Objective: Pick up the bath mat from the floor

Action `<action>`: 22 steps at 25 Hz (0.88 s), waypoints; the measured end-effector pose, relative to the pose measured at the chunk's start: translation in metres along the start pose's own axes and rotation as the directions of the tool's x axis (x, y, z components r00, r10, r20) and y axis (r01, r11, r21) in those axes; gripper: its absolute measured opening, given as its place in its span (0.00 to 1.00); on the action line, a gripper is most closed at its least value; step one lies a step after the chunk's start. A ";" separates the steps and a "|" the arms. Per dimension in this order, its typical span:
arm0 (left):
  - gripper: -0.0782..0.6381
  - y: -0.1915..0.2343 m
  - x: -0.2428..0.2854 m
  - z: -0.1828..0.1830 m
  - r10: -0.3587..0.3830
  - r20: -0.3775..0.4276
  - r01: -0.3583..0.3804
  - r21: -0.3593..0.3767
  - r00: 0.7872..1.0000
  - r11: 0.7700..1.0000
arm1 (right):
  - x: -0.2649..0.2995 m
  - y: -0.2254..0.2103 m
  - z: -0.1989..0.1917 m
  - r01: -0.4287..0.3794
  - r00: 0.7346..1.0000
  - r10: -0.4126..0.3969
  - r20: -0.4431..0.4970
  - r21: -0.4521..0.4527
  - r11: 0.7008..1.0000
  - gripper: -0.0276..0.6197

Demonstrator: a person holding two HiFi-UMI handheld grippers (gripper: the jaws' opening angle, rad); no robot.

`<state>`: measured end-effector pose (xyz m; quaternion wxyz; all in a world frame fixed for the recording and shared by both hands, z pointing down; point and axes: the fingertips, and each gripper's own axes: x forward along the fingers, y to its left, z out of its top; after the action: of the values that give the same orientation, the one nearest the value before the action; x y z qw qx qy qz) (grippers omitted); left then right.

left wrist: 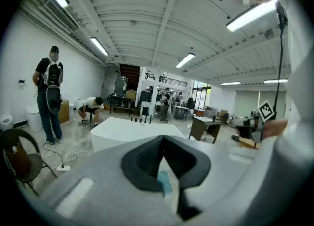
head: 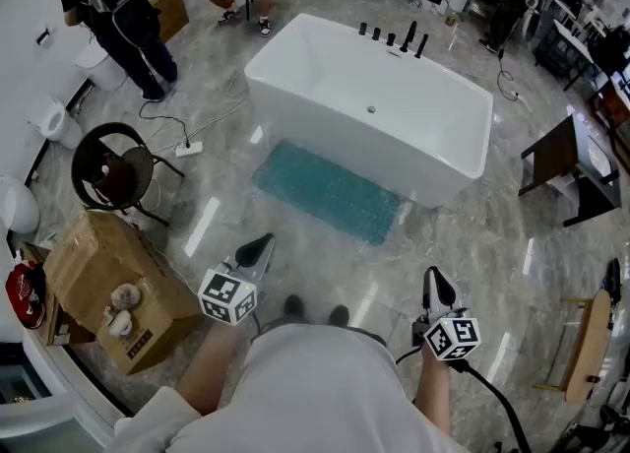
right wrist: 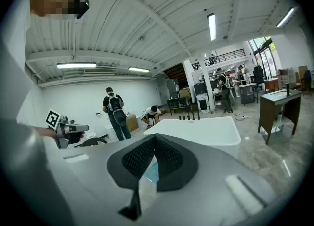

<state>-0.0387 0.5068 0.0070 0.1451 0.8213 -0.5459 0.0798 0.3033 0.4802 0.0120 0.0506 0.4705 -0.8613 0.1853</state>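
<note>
1. While the bath mat (head: 330,192) lies flat on the floor, ahead of and below both grippers and touched by neither, the task stands at its very start: the approach.
2. The left gripper (head: 258,247) has its jaws pressed together with nothing between them. Through the gap beneath them its own view shows only a sliver of the teal mat, well apart.
3. The right gripper (head: 436,284) is likewise closed and empty, tipped slightly downward, with the mat ahead of it and a little to its left.
4. Next, I judge, the person must step or bend toward the mat, part at least one pair of jaws, and bring them down to the near edge. The mat hugs the floor, so a pad will have to get under a corner or pinch up a fold.
5. Beyond the mat, farther from both grippers, stands the white bathtub (head: 374,106), which looks empty inside.
6. Left of the left gripper sits a cardboard box (head: 103,279) with a few pale roundish lumps (head: 122,307) on it. They seem to rest on its top rather than inside, though the view is too coarse to be sure.
</note>
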 end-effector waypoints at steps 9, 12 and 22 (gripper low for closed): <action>0.11 0.005 -0.005 -0.006 -0.004 -0.002 0.004 -0.002 1.000 1.000 | 0.001 0.008 -0.002 0.008 1.000 -0.008 0.014 0.004 1.000 0.05; 0.11 0.009 -0.006 -0.008 -0.005 -0.005 0.005 -0.006 1.000 1.000 | 0.004 0.013 -0.002 0.008 1.000 -0.009 0.017 0.008 1.000 0.05; 0.11 0.028 -0.008 -0.014 -0.038 -0.022 0.038 -0.008 0.999 0.999 | 0.013 0.026 -0.007 0.051 0.999 -0.052 0.016 0.019 0.998 0.05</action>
<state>-0.0674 0.5076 0.0218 0.1555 0.8300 -0.5290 0.0841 0.2739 0.4859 0.0149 0.0437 0.4945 -0.8475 0.1881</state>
